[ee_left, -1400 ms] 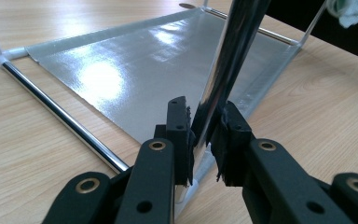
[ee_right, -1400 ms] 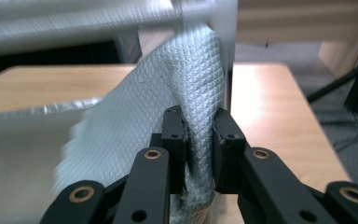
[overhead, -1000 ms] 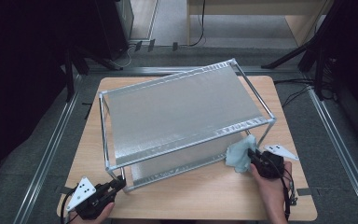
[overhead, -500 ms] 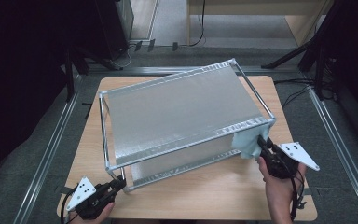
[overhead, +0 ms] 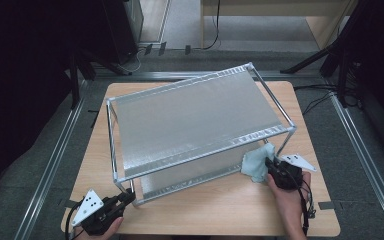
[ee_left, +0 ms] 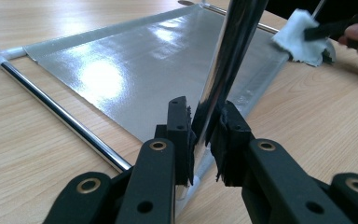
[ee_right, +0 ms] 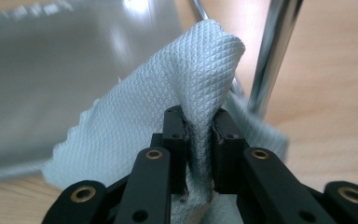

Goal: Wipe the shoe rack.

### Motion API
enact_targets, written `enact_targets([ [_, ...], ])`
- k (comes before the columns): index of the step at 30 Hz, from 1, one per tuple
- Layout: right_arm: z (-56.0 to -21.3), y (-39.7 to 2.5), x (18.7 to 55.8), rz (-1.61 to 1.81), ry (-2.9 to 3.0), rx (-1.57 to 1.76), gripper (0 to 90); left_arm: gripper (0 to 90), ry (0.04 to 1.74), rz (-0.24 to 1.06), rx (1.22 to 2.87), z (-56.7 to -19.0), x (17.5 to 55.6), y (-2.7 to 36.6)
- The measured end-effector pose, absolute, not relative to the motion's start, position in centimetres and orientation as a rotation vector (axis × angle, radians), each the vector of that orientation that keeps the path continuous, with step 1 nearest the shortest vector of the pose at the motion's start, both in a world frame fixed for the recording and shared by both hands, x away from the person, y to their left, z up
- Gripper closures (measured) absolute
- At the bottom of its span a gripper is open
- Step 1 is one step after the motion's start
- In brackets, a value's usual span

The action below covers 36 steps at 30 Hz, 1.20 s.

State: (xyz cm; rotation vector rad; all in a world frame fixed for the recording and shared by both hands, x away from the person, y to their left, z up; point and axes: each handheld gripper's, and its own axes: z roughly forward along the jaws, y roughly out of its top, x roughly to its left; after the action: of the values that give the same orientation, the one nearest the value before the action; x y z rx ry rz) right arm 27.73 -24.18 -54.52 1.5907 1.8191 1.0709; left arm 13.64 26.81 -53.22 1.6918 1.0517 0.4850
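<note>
Wiping a shiny metal rack (overhead: 195,120) on the wooden table (overhead: 220,210).

Long side running left to right, slightly slanted. Left gripper (ee_left: 204,125) pinching a front leg (ee_left: 228,60); right gripper (ee_right: 199,122) pinching a white cloth (ee_right: 168,116) at the right front corner.

I can read no text, label, brand, number or sign anywhere. The silver two-tier metal rack (overhead: 195,117) at the middle of the frame carries no lettering, nor does the pale blue-white textured cloth (ee_right: 168,107) that I pinch. The grey three-cornered plate (overhead: 87,206) at the lower left shows only small dark dots, not characters.
</note>
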Motion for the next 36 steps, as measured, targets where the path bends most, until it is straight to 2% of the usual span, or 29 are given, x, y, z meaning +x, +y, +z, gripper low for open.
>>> enact_targets([
  [12,-54.5,-24.6,27.1,1.010,1.885,1.623,79.5,78.1,1.048,0.476,1.696,-53.2,13.5,26.7],
  [21,-54.0,-27.1,26.1,0.962,1.816,1.710,79.8,78.6,1.012,0.466,1.726,-53.1,13.3,25.9],
  [32,-47.5,-30.1,24.1,1.148,1.380,1.572,79.4,77.7,0.951,0.398,1.745,-53.1,13.4,25.7],
  [36,-45.6,-29.8,23.3,1.238,1.376,1.496,79.2,70.3,0.946,0.377,1.707,-52.9,13.4,25.7],
])
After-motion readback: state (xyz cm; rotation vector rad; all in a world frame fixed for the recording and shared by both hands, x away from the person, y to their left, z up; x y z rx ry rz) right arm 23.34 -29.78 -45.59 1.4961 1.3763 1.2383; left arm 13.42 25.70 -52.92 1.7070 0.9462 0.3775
